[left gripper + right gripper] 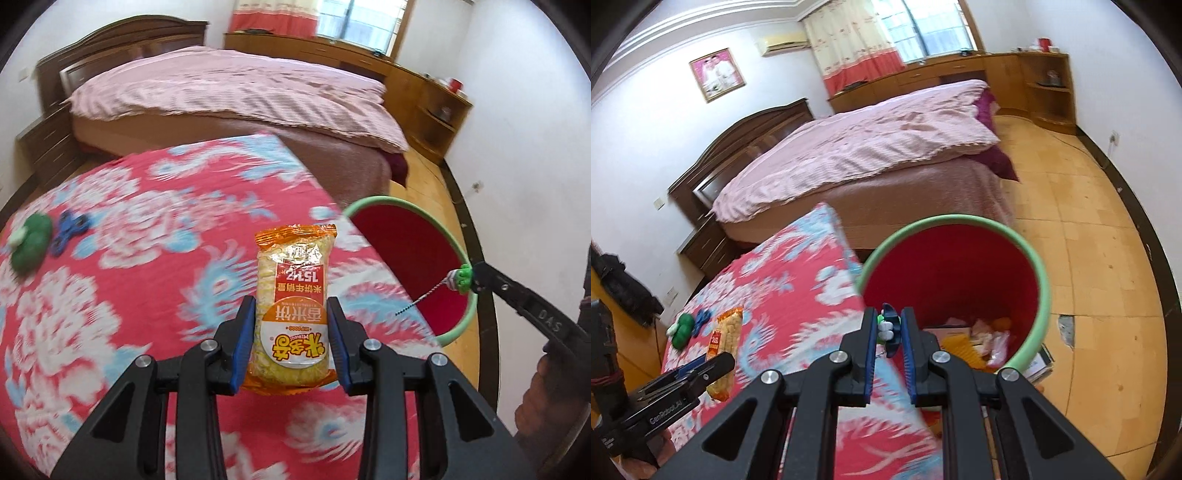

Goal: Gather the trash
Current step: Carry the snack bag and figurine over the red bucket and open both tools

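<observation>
My left gripper (pixel 291 343) pinches rice-cracker packet (pixel 291 306) at frame centre, long axis pointing away up-frame, above red floral cloth (pixel 129 295) | right gripper (pixel 889 339) pinches small green-white toy (pixel 886 326) at rim of red bin (pixel 1043 295), centre right of right wrist view

The red flowery cloth (pixel 147 258) is smeared with blur in both views, and the picture's bottom edge cuts it off. The small green and white thing (pixel 886 326) between the right gripper's pads is too small to name. The table hides part of the red bin (pixel 413 258).
</observation>
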The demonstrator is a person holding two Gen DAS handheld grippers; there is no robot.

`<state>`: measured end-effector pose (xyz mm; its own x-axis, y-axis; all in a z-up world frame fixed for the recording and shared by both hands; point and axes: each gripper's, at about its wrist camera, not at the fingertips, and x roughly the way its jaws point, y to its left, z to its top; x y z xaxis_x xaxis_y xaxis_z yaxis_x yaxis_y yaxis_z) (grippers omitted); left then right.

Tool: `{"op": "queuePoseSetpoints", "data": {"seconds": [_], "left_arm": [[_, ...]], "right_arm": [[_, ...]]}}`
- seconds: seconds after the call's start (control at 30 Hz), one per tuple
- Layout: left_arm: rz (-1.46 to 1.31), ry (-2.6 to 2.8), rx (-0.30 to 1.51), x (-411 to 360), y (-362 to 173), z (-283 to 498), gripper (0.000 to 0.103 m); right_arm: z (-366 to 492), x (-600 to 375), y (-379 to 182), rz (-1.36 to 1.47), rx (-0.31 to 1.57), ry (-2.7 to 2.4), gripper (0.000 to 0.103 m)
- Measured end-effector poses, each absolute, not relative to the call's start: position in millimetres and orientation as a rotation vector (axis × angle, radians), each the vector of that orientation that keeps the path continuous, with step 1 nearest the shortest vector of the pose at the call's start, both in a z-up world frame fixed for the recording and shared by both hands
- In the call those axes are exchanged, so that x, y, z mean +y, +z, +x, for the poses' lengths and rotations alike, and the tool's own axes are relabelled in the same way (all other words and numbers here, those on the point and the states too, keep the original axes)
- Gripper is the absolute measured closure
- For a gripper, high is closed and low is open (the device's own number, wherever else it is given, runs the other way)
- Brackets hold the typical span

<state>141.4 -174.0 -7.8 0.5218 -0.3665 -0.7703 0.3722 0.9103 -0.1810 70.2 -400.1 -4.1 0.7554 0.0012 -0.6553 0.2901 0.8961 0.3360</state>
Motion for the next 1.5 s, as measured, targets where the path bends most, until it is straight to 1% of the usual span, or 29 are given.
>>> {"op": "queuePoseSetpoints", "data": {"seconds": [0.5, 0.57, 0.77, 0.87, 0.93, 0.97, 1.0, 1.17, 1.27, 1.43, 1.5], "left_arm": [[0.102, -0.613, 0.942, -276.9, -24.3, 169.9, 0.064], [0.112, -0.63, 0.946, -287.8, -27.3, 172.0, 0.064], [0.138, -0.667, 0.939, -312.9, -30.5, 176.9, 0.064], [0.145, -0.661, 0.938, -318.5, -30.6, 179.2, 0.058], [0.138, -0.656, 0.941, -318.2, -30.7, 180.5, 0.058], [0.135, -0.654, 0.943, -317.9, -30.6, 181.0, 0.058], [0.133, -0.65, 0.944, -316.3, -30.2, 180.9, 0.058], [0.115, -0.625, 0.938, -299.0, -24.0, 174.1, 0.058], [0.102, -0.612, 0.93, -284.6, -18.4, 164.5, 0.055], [0.094, -0.577, 0.901, -259.0, -5.7, 147.2, 0.054], [0.078, -0.546, 0.893, -243.2, 0.3, 138.7, 0.054]], "right_arm": [[85.1, -455.7, -54.4, 0.508, 0.765, -0.224, 0.086], [82.9, -460.5, -58.9, 0.518, 0.768, -0.231, 0.08], [71.6, -473.6, -61.3, 0.558, 0.749, -0.258, 0.073], [65.8, -476.9, -60.2, 0.571, 0.742, -0.258, 0.068], [64.0, -478.3, -60.1, 0.573, 0.742, -0.259, 0.067], [63.6, -478.0, -59.6, 0.573, 0.743, -0.258, 0.065], [62.9, -477.7, -59.2, 0.574, 0.743, -0.255, 0.063], [57.7, -470.5, -53.3, 0.565, 0.741, -0.241, 0.05], [52.6, -461.7, -45.7, 0.55, 0.737, -0.229, 0.044], [42.7, -439.3, -27.6, 0.527, 0.715, -0.189, 0.035], [38.4, -428.4, -20.4, 0.516, 0.704, -0.178, 0.033]]}}
